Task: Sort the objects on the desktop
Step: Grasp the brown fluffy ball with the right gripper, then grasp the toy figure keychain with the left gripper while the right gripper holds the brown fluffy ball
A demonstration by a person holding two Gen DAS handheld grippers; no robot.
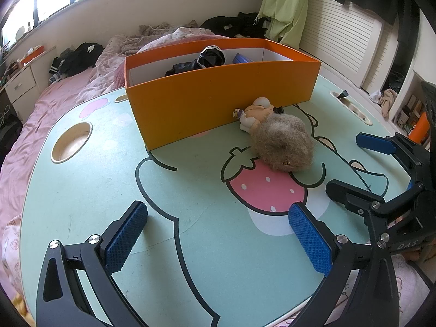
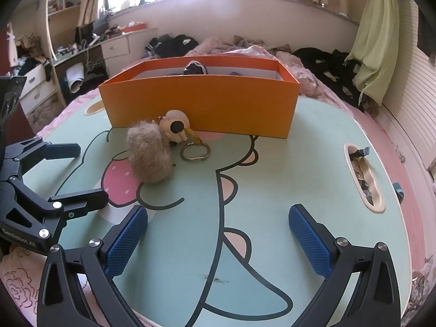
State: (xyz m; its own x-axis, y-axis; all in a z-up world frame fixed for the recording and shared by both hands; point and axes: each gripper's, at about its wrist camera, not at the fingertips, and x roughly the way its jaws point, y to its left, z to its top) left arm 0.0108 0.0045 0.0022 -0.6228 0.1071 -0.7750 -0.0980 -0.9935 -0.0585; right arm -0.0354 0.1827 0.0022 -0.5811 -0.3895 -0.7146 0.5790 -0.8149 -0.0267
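A small plush doll keychain with a fluffy brown tail (image 1: pixel 280 144) (image 2: pixel 148 155) lies on the mint cartoon table (image 1: pixel 95 190) (image 2: pixel 286 169), its pale body touching the front wall of the orange box (image 1: pixel 218 100) (image 2: pixel 201 103). Its metal ring (image 2: pixel 195 151) rests on the table beside it. The box holds a black item (image 1: pixel 209 57) and a blue one (image 1: pixel 244 58). My left gripper (image 1: pixel 218 234) (image 2: pixel 79 174) is open, low over the table, short of the doll. My right gripper (image 2: pixel 218 239) (image 1: pixel 354 169) is open too, to the right of the doll, holding nothing.
A round cup hole (image 1: pixel 71 145) is cut in the table's left side and a long slot (image 2: pixel 363 174) with scraps in its right side. A bed with pink sheets and piled clothes (image 1: pixel 81 57) surrounds the table. Drawers (image 2: pixel 115 47) stand behind.
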